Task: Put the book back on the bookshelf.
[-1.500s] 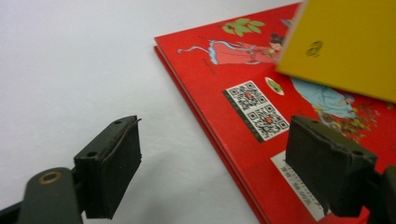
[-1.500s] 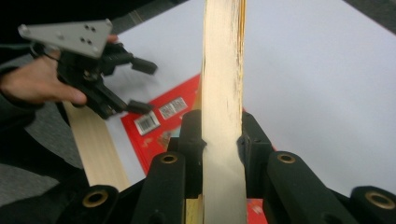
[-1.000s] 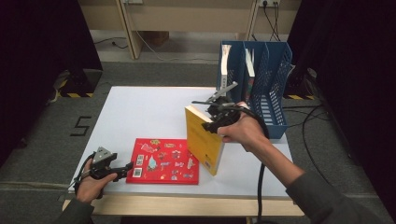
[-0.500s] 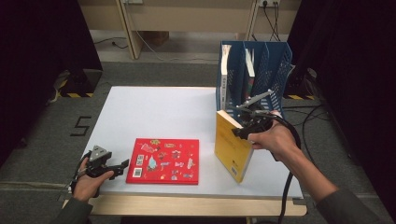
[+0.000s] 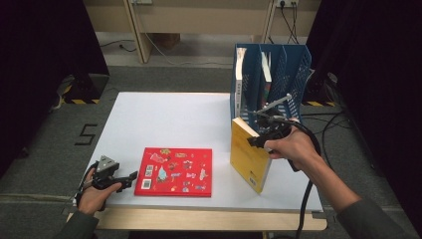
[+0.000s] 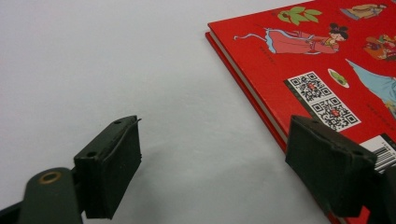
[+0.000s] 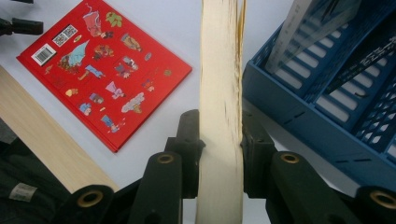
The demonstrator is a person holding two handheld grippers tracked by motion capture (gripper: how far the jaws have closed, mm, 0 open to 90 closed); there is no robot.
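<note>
At the near edge of the desk (image 5: 164,114) the left hand-held gripper (image 5: 130,177) rests with its jaws spread and nothing between them, just beside the left edge of the red book (image 5: 175,171), which lies flat and is not yet taken up. To the right, a little farther in, the right hand-held gripper (image 5: 255,141) clamps the yellow book (image 5: 247,157) by its upper page edge; its jaws have just been easing open a little, yet the pads press both sides of the page block. This book stands upright on the desk, close in front of the blue rack (image 5: 286,74). Farther back, the rack already holds two books upright in its slots. By my judgement, filing is partly done: the yellow book needs lifting into a free slot, then the red one follows.
</note>
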